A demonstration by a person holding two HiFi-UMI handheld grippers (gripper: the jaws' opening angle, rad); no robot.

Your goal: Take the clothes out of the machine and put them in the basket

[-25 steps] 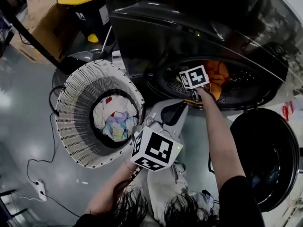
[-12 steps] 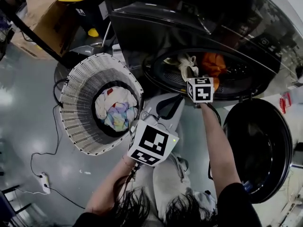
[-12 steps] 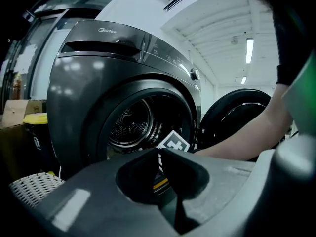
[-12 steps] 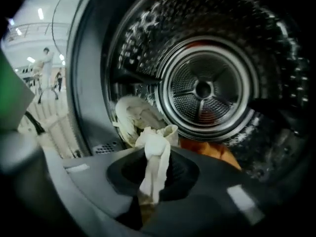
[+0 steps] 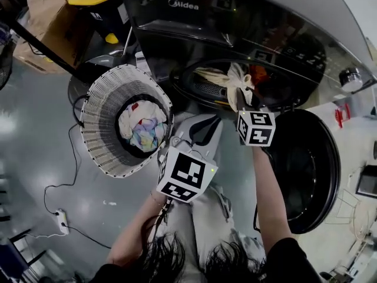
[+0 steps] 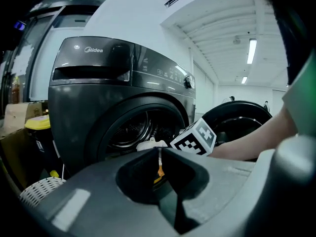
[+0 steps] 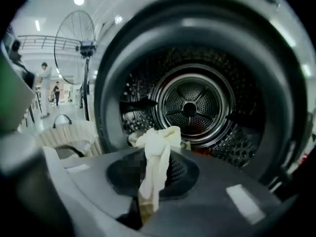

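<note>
The machine [image 5: 194, 28] is looking glossy, its metal drum [image 7: 192, 102] gleaming. The cloth [image 7: 155, 152] is hanging soft, matt, crumpled.

Both the left gripper [image 6: 159, 154] and right gripper [image 5: 241, 102] have pale grey moulded shells with a dark hollow. Each bears 1 white cube of black square markers: left cube [image 5: 187, 174] at the head view's lower centre, right cube [image 5: 255, 127] at centre right. A thin dark cable [image 5: 166, 208] trails below the left cube. A black short sleeve [image 5: 285, 258] shows lower right.
</note>
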